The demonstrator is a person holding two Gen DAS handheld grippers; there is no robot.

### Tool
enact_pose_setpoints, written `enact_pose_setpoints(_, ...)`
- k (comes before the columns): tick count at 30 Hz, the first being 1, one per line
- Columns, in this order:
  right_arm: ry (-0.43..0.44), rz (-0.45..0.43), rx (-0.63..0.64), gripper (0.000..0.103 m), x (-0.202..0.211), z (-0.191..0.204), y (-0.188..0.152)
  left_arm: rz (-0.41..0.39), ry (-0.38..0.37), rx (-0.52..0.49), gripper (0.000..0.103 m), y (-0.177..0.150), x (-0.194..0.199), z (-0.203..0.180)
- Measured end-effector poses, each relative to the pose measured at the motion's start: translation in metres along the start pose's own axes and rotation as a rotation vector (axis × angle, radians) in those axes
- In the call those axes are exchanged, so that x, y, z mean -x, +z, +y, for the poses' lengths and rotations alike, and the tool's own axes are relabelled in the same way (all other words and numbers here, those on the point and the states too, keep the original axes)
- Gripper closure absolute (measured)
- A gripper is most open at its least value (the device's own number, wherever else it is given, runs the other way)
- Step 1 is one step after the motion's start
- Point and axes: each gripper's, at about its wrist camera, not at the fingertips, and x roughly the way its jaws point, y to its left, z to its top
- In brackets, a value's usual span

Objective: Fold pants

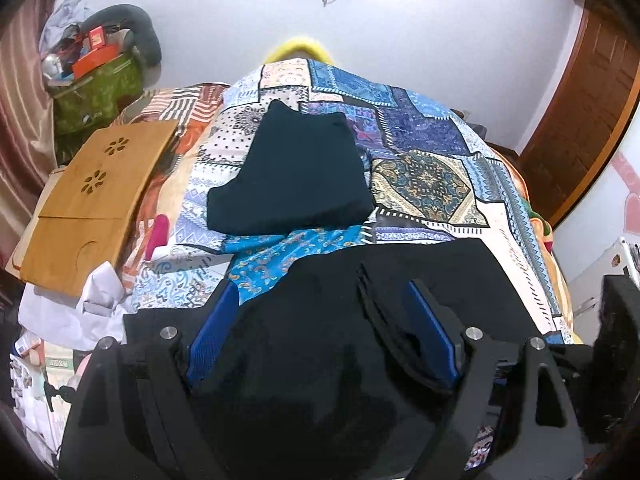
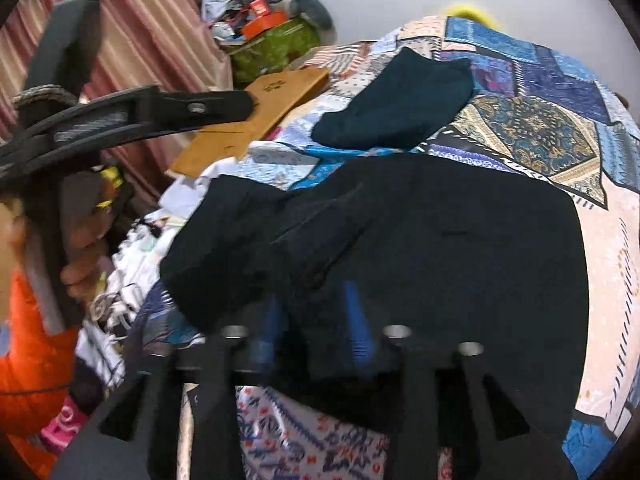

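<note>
Pants [image 1: 400,280]: dark garment at bottom centre of both views, lying on the patchwork bedspread [image 1: 432,168] of the bed; near edge bunched at the grippers.
Left gripper [image 1: 324,320]: blue pads spread wide, black cloth lying between and over them; not pinching as far as I can see.
Right gripper [image 2: 316,316]: blue pads close together with dark fabric between; looks like it is pinching the pants edge, though blurred.
Step, judged: taking hold of the near edge for a fold.
Doing it well: grasp both corners at even height, pull the edge taut, carry it toward upper centre and lay it flat.
Folded item [image 1: 296,172]: second dark piece, mid-frame, apart from the pants.
Hidden: waistband, legs and seams unreadable in black cloth; far hem cut off; right view motion-blurred.
</note>
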Motion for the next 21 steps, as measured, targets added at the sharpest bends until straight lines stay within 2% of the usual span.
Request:
enact_pose_setpoints(2, -0.015, -0.025, 0.006, 0.058, 0.013, -0.003, 0.002, 0.005, -0.005, -0.011, 0.018, 0.003, -0.004, -0.007)
enact_pose_setpoints(4, -0.027, -0.064, 0.005, 0.058, 0.029, -0.012, 0.005, 0.01, -0.01, -0.023, 0.018, 0.006, -0.008, -0.015)
enact_pose_setpoints(8, -0.13, -0.129, 0.012, 0.058, 0.053, -0.037, 0.014, 0.04, -0.027, -0.069, 0.018, 0.013, -0.02, -0.036)
enact_pose_setpoints(12, -0.194, -0.144, -0.021, 0.058, 0.06, -0.068, 0.022, 0.081, -0.039, -0.138, 0.018, 0.016, -0.04, -0.065)
enact_pose_setpoints(15, -0.255, -0.124, -0.028, 0.058, 0.05, -0.09, 0.021, 0.13, -0.056, -0.176, 0.018, 0.015, -0.06, -0.084)
enact_pose_setpoints(17, -0.3, -0.08, -0.047, 0.058, 0.036, -0.104, 0.018, 0.174, -0.055, -0.216, 0.018, 0.011, -0.079, -0.097)
enact_pose_setpoints(21, -0.302, 0.023, -0.086, 0.058, 0.013, -0.123, 0.0, 0.261, 0.001, -0.303, 0.018, -0.005, -0.115, -0.113)
